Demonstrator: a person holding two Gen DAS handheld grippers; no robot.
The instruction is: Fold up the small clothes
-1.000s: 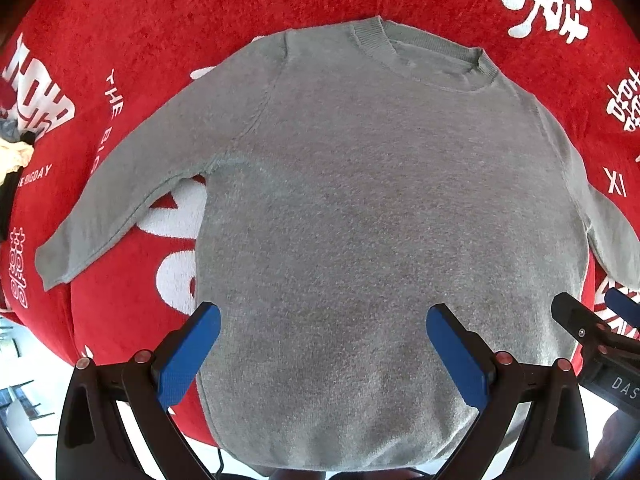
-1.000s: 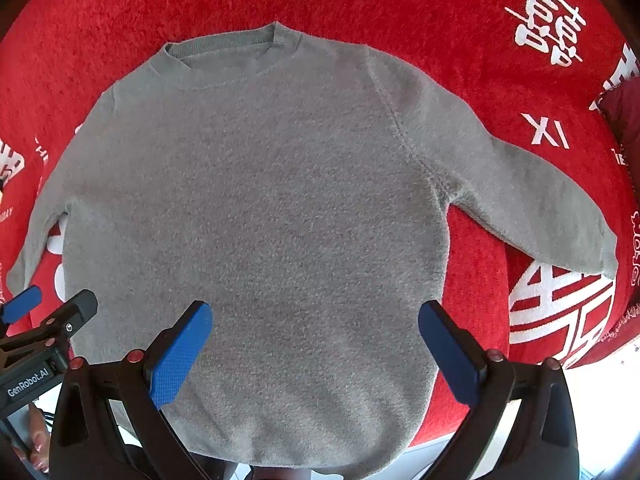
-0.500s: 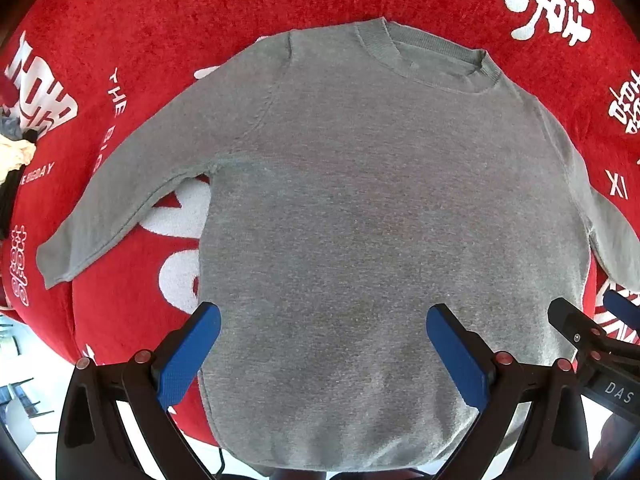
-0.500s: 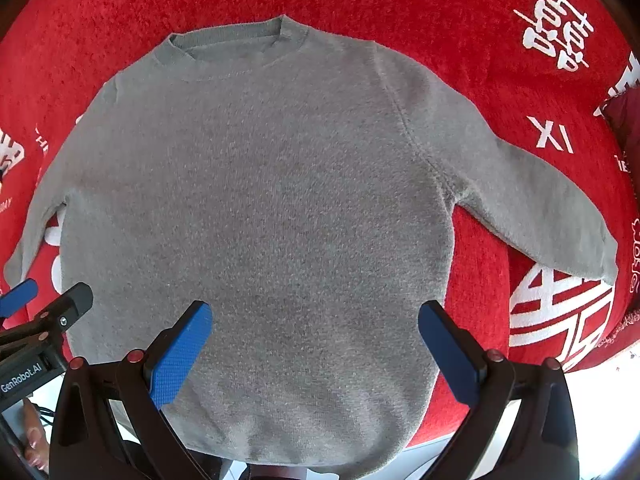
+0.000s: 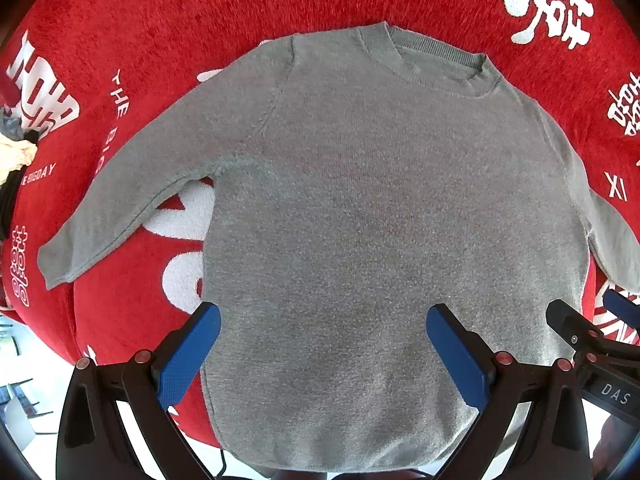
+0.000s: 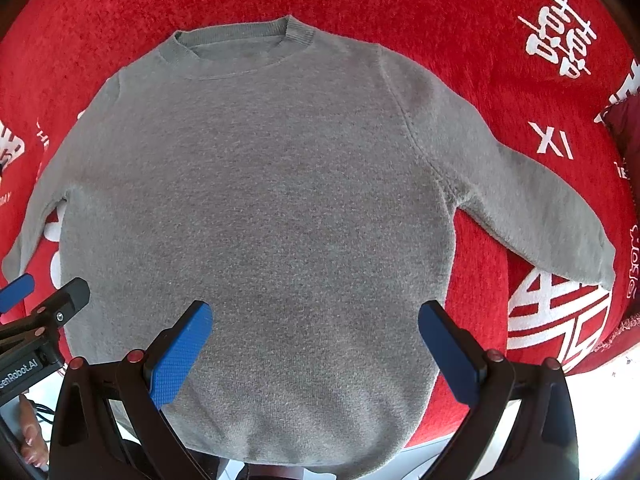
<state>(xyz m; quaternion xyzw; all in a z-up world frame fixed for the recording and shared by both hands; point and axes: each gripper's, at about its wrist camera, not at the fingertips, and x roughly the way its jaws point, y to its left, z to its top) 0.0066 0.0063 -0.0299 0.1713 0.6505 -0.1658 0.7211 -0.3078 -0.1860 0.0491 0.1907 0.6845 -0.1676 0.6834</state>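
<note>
**Grey sweater spread flat, both claws wide above its hem**

A small grey knit sweater (image 5: 380, 208) lies face up and unfolded on a red plush cloth (image 5: 160, 32) printed with white characters and lettering. Its ribbed crew neck (image 5: 432, 60) points away from the cameras, and the hem hangs a little over the near edge of the cloth. Both sleeves are stretched out and angled down to the sides: the left sleeve (image 5: 132, 192) crosses a large white character, and the right sleeve (image 6: 528, 208) ends beside another white emblem (image 6: 556, 320).

The left claw (image 5: 320, 344) is spread wide over the lower body of the sweater, its blue pads (image 5: 188, 356) apart and gripping nothing. The right claw (image 6: 316, 344) is likewise wide and empty, above the same lower part of the garment. Each claw shows at the edge of the other's view, so they sit side by side.

At the far left edge of the left wrist view is a small heap (image 5: 16, 148) of pale and dark fabric, probably other clothes, though it is too squeezed by the lens to be sure.
</note>
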